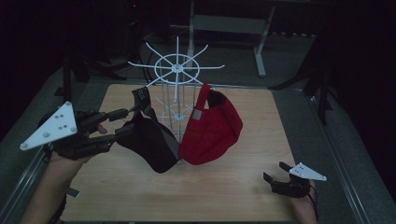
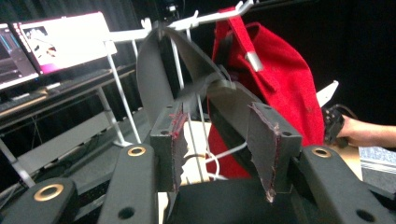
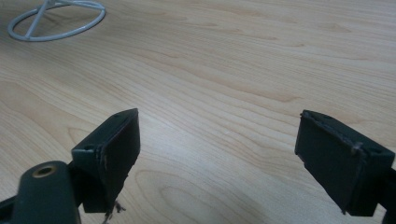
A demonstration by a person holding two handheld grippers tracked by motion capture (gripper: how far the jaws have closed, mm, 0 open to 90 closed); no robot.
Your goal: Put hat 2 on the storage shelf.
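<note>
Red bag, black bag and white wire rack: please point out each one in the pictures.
red bag (image 1: pixel 212 133), high view, middle of its quilted body
black bag (image 1: pixel 149 140), high view, its dark body
white wire rack (image 1: pixel 177 68), high view, top hub

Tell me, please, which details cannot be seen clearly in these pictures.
- High view: where the black fabric bag hangs on the white wire rack; the dim light hides it.
- Left gripper view: whether the left gripper presses the bag's grey strap; the jaws hide the contact.
- Right gripper view: the rack's ring base; the top edge cuts it.
</note>
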